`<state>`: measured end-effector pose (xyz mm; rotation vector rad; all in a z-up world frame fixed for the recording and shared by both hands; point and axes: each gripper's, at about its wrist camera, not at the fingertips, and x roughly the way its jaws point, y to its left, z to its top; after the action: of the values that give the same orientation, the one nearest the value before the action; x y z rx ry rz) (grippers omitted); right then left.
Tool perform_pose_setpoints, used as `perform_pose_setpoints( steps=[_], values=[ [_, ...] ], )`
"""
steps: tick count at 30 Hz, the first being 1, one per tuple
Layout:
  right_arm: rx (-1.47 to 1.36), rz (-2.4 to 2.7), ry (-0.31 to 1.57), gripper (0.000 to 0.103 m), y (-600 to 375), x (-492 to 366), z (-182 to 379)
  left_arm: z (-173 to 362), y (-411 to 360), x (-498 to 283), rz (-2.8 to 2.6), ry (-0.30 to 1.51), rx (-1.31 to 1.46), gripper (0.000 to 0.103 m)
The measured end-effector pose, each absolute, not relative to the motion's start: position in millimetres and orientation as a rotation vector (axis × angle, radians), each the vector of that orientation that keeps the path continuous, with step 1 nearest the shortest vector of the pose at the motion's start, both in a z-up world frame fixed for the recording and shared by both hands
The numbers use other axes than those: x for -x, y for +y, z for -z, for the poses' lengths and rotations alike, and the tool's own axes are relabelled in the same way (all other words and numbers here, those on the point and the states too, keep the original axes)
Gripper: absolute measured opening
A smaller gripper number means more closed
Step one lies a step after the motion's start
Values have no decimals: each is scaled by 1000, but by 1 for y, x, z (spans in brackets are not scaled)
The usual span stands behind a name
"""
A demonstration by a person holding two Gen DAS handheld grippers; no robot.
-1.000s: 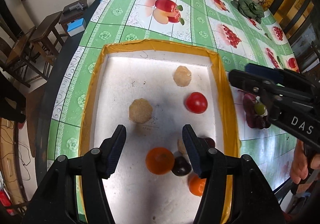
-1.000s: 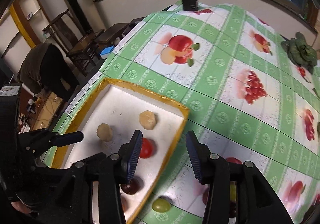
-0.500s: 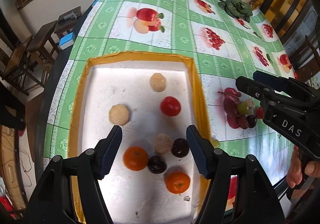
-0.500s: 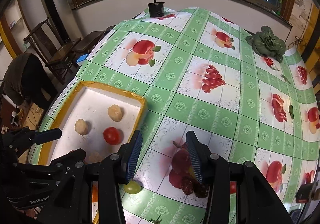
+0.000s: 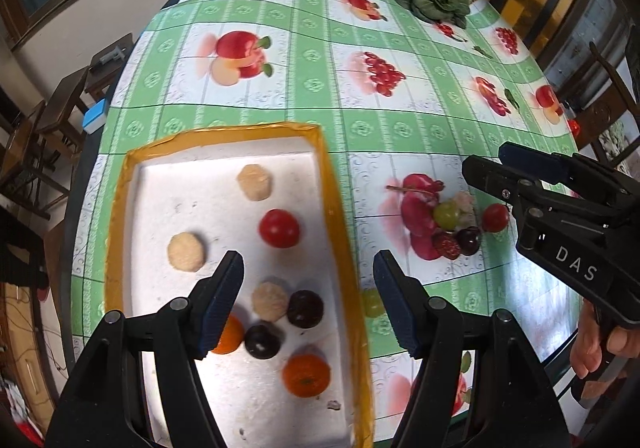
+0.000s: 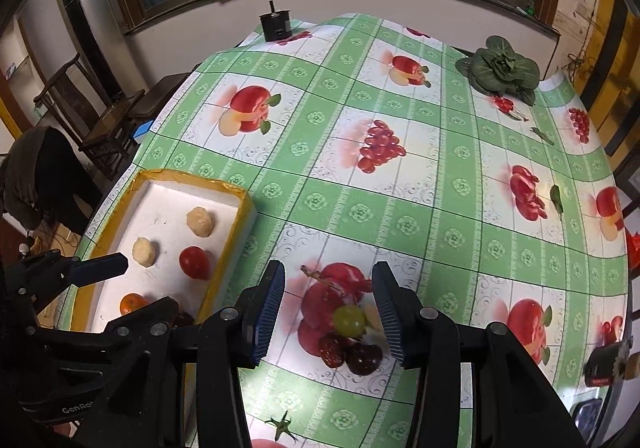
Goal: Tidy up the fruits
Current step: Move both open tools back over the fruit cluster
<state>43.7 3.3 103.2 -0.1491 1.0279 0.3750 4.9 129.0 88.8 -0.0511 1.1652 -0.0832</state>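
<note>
Table [image 5: 304,56] under green-and-white checked cloth printed with fruit. White tray [image 5: 320,176] with yellow rim sits at near left part of cloth. Right of tray, loose cluster directly on cloth: green grape [image 5: 447,214], red cherry tomato [image 5: 495,218], dark cherry [image 5: 468,241], reddish date [image 5: 446,244], touching or nearly so. Second green grape [image 5: 372,302] just beside tray's right wall. Leafy green vegetable [image 6: 502,68] at far right edge. Small black box [image 6: 276,26] at far end.
</note>
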Motion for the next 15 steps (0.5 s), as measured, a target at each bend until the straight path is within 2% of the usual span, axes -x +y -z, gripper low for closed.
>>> perform_pose_setpoints(
  steps=[15],
  values=[
    [67, -277, 1087, 48, -62, -43, -86, -91, 79, -18, 171, 1164, -17, 72]
  ],
)
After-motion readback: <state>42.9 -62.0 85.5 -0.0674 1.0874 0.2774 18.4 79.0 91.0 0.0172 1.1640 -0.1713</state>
